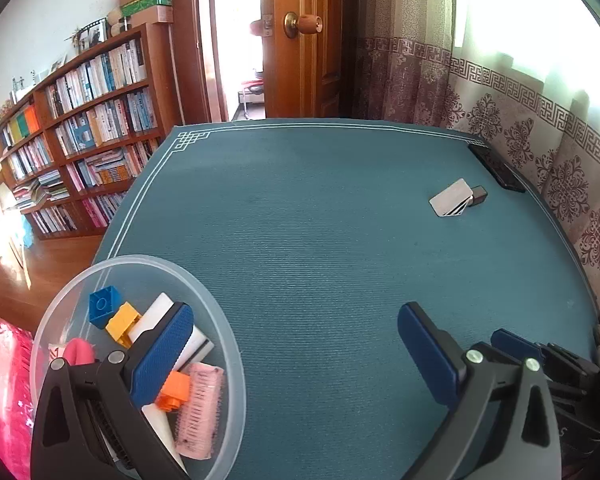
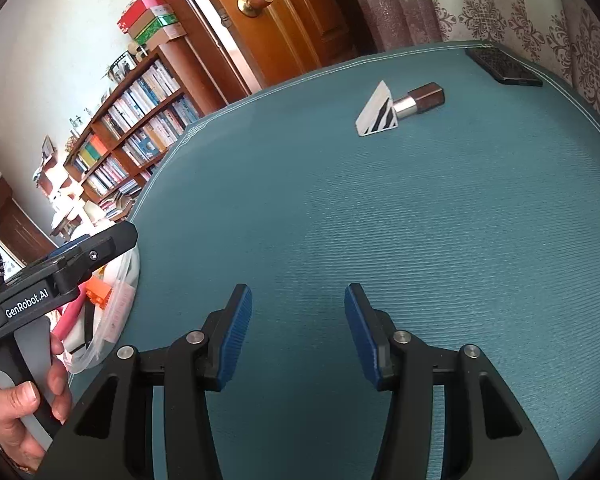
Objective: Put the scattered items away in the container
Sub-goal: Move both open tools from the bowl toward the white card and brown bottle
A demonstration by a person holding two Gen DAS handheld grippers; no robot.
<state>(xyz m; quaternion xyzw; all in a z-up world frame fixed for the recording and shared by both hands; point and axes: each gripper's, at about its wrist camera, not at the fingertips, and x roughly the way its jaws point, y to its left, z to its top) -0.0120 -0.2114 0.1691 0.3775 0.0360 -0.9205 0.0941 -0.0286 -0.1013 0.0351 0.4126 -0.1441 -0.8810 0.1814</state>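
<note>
A translucent round container (image 1: 140, 262) sits at the lower left of the teal table. It holds a blue brick (image 1: 105, 305), a yellow brick (image 1: 122, 323), white blocks, an orange piece (image 1: 175, 393) and a pink brush (image 1: 200, 412). My left gripper (image 1: 296, 344) is open and empty, its left finger (image 1: 162, 354) above the container. A white card (image 1: 451, 197) leans on a small brown and silver piece (image 1: 479, 195) far right on the table. My right gripper (image 2: 298, 320) is open and empty above bare table, well short of the card (image 2: 376, 114) and the brown piece (image 2: 422, 99).
A black phone (image 2: 504, 66) lies at the far right table edge by the patterned curtain (image 1: 560, 184). A hand (image 2: 28, 400) holds the left gripper's handle beside the container (image 2: 120, 312). A bookshelf (image 1: 88, 132) and an open wooden door (image 1: 300, 40) stand beyond the table.
</note>
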